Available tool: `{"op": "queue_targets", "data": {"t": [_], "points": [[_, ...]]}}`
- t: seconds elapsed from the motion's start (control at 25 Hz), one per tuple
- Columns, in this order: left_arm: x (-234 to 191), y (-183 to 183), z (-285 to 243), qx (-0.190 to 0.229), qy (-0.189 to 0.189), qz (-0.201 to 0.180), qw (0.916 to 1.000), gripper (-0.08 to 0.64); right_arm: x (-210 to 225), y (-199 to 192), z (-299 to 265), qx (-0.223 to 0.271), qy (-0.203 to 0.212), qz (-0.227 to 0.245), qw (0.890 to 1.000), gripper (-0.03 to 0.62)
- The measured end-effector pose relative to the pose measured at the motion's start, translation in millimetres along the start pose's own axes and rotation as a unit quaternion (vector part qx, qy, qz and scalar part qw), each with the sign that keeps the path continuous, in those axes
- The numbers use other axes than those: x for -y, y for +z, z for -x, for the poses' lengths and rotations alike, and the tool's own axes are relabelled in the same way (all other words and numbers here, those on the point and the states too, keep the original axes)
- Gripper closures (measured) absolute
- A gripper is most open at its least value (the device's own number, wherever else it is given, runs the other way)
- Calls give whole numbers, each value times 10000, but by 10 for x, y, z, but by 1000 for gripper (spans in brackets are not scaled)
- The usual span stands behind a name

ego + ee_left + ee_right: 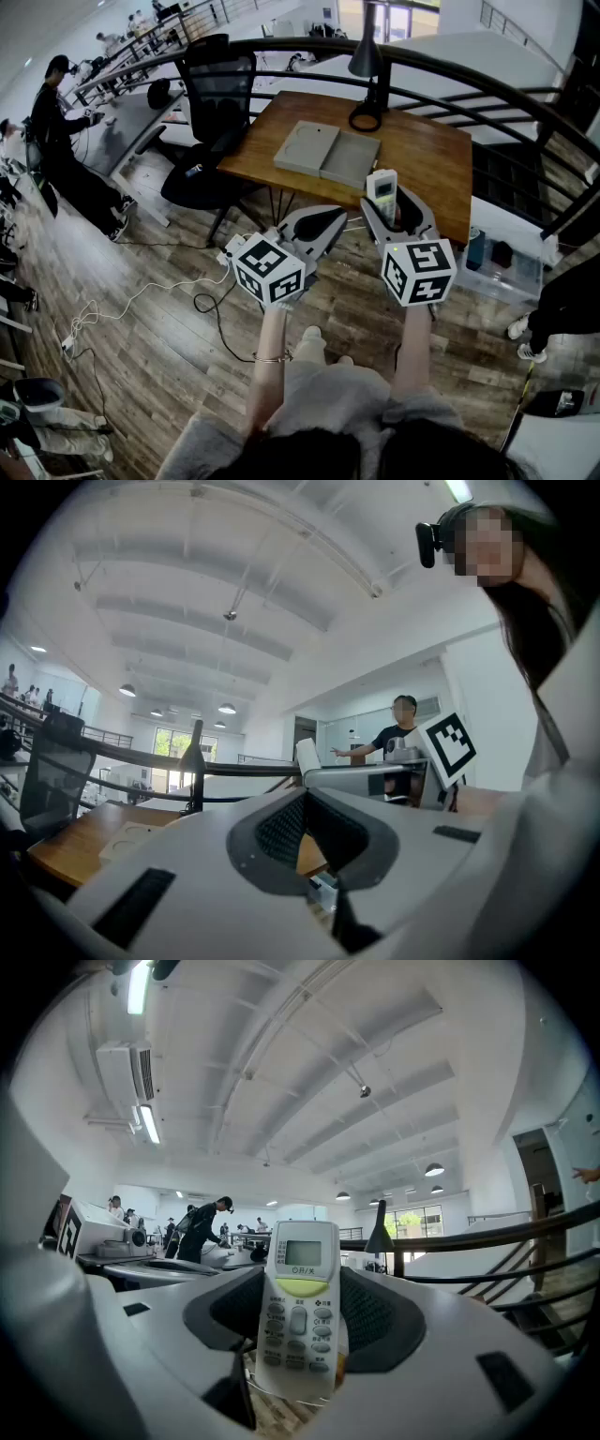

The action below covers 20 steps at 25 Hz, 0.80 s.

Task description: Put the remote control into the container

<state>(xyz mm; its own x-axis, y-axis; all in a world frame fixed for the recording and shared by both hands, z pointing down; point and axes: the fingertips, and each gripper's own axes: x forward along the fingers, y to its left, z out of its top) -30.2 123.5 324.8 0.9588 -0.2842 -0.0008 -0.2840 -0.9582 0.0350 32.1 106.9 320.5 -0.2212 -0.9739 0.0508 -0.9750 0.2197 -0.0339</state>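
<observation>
the remote control (382, 184) is half hidden between the jaws.

Left gripper (323, 225) and right gripper (398, 208) were light-grey shells with black mesh-textured pads (375, 1312). Each carried a white marker cube (269, 270) printed with black squares. Person wore grey top (328, 398), thin bracelet (267, 357) on left wrist.

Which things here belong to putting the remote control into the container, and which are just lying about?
Part of the job:
- remote control, gripped upright in the right gripper
- grey container on the wooden table

Just about:
- desk lamp on the table
- office chair beside the table
- cables on the floor
- left gripper, shut and empty
</observation>
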Motion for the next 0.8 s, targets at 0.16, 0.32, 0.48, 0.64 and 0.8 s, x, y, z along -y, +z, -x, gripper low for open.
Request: {"op": "queue_targets", "data": {"t": [0.16,0.32,0.48,0.64,0.8], "points": [[15,-23,-35,-35,-37,12,10000,557,21,-29,3,-31,-5,-16,10000,339],[30,-50,-37,-71,-43,21,10000,557,21,-66,9,-83,-5,-20,10000,339],[54,-59,-69,-93,9,45,9999,557,55,-73,23,-122,49,-46,9999,339],[74,-108,-46,-185,44,102,9998,557,45,-149,19,-206,88,-147,9996,339],[-2,-171,-12,-293,95,126,9994,557,17,-241,-74,-295,127,-226,9992,339]]}}
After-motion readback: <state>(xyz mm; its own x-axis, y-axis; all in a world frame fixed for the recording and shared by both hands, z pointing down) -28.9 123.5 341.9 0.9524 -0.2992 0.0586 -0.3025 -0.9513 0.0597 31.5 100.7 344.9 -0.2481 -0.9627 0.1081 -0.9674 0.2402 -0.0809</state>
